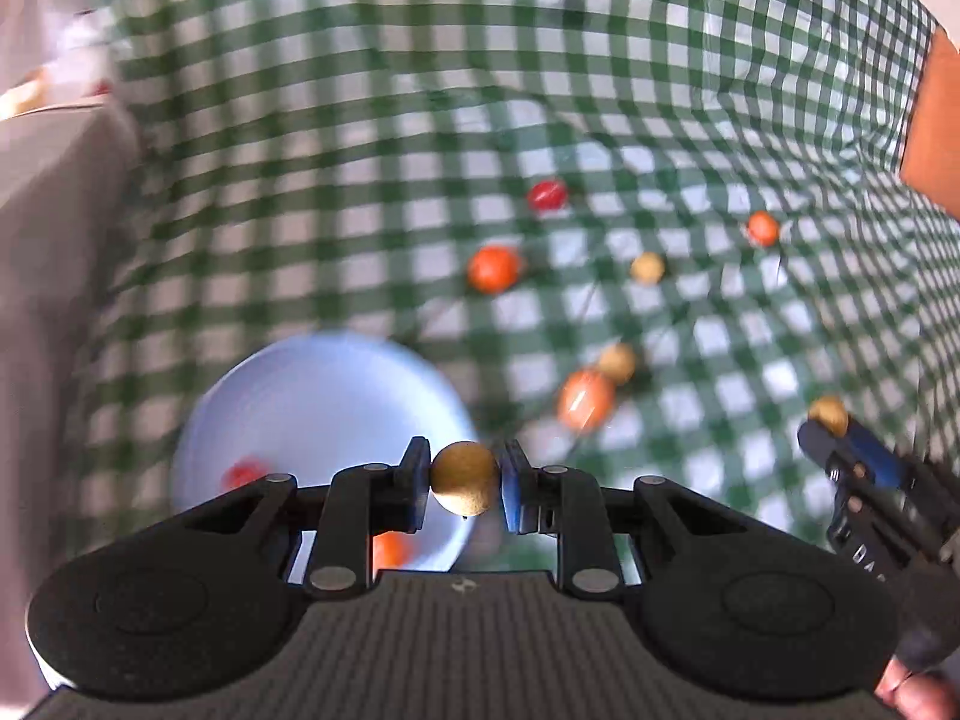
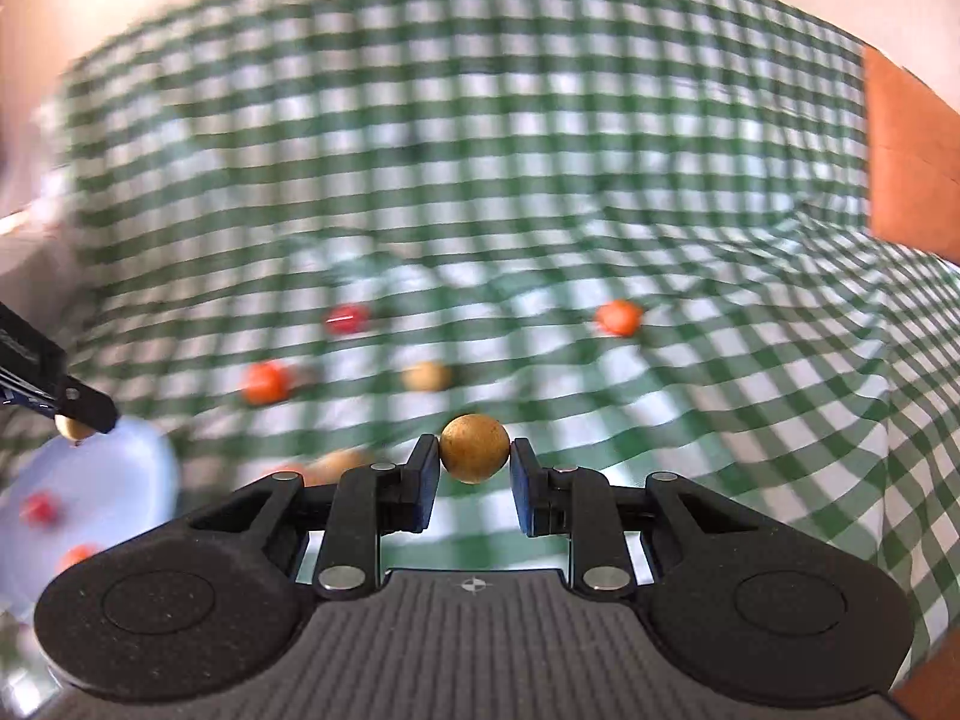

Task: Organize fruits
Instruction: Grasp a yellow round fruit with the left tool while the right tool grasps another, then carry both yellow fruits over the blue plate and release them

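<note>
Here, a green-and-white checked cloth (image 2: 480, 120) covers the whole table, loose and rumpled, so small round fruits sit in its dips rather than rolling away. A pale blue plate (image 1: 312, 384) lies at the near left of the cloth; it already carries a red fruit (image 1: 243, 474) and an orange one (image 1: 393, 549), which suggests it is the collecting spot.

The left gripper (image 1: 465, 486) hangs near the plate's right edge, its jaws closed narrowly around a tan ball-shaped fruit (image 1: 465, 486), likely ready to drop it there. The right gripper (image 2: 474, 450) clamps a second tan fruit (image 2: 474, 449) above the cloth, away from the plate.

Loose fruits remain scattered: orange ones (image 2: 266, 383) (image 2: 618, 317), a red one (image 2: 347, 319) and a tan one (image 2: 426, 376). Motion blur softens everything.
</note>
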Demonstrator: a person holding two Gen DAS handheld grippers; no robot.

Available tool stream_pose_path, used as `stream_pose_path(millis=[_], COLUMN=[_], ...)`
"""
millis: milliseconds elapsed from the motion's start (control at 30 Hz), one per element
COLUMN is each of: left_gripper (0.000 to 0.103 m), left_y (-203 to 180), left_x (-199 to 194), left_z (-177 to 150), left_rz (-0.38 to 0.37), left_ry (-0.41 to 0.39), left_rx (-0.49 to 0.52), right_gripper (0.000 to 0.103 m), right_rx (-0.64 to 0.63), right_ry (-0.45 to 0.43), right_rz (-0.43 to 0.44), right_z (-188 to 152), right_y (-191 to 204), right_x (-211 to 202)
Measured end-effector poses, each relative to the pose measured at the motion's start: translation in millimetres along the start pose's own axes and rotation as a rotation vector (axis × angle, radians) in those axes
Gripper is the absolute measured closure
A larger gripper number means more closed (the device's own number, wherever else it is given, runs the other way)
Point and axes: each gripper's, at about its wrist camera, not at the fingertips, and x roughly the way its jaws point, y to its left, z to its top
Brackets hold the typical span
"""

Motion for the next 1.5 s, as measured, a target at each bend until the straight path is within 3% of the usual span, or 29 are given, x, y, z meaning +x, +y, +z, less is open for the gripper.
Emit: stream_pose_path(millis=[233, 433, 600, 800, 1500], left_gripper=[0.076, 0.076, 0.076, 0.076, 0.076], left_y=[64.8, 100.0, 119.0, 127.8, 126.7], left_x=[-81.5, -112.4, -121.6, -132.5, -125.7], left_z=[-86.7, -134.0, -149.4, -156.9, -154.8], left_rz=[0.056, 0.068, 0.06, 0.036, 0.031], left_ry=[0.006, -0.017, -0.04, -0.081, -0.078], left_rx=[-0.029, -0.085, -0.128, -0.148, -0.172], right_gripper=[0.076, 0.076, 0.076, 0.076, 0.076], right_rx=[-0.089, -0.162, -0.246, -0.272, -0.319], right_ry=[0.028, 0.049, 0.056, 0.032, 0.04], right_rz=[0.251, 0.35, 0.343, 0.308, 0.296], right_z=[-6.1, -18.3, -32.9, -36.6, -37.5], right_y=[82.6, 139.6, 168.4, 176.5, 183.7], right_x=[-70.9, -113.4, -136.2, -152.3, -151.5])
